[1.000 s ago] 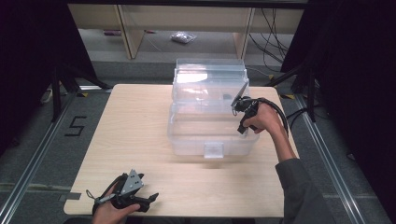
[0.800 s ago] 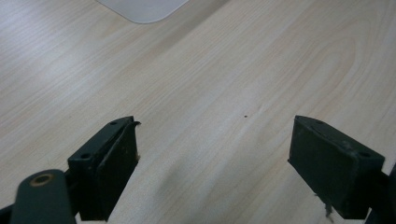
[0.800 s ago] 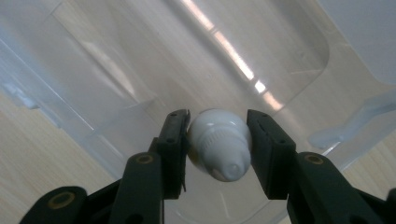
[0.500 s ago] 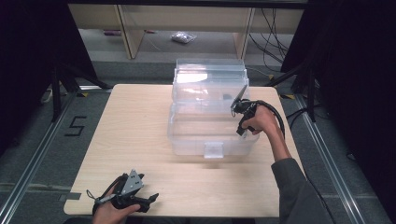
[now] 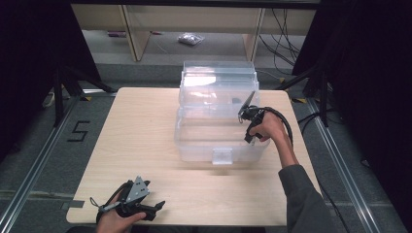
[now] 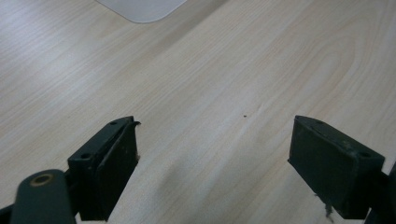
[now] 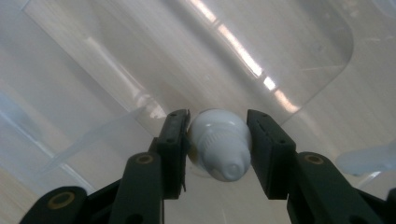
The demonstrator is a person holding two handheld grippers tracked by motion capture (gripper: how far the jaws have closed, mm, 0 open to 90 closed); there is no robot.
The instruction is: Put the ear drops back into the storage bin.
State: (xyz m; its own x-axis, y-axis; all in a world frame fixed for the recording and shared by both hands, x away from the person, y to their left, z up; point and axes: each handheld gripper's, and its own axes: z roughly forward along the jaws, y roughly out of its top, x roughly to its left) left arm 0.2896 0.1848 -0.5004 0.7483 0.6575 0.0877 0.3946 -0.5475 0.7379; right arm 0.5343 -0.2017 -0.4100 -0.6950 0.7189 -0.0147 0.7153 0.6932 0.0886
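Clear plastic storage bin (image 5: pixel 218 131), lid tipped up at the back, sits mid tabletop (image 5: pixel 141 141). Right gripper (image 7: pixel 218 140) is clenched on a small white bottle (image 7: pixel 218 144), cap end toward the cam, held over the bin's open interior near its right wall, prob. so it can go straight in w/o clipping the rim. Left gripper (image 6: pixel 212 163) is released, jaws wide w/ nothing between, parked at the near-left tabletop edge, out of the way. Plenty of free wood left of the bin; right side tighter, bin close to the edge.
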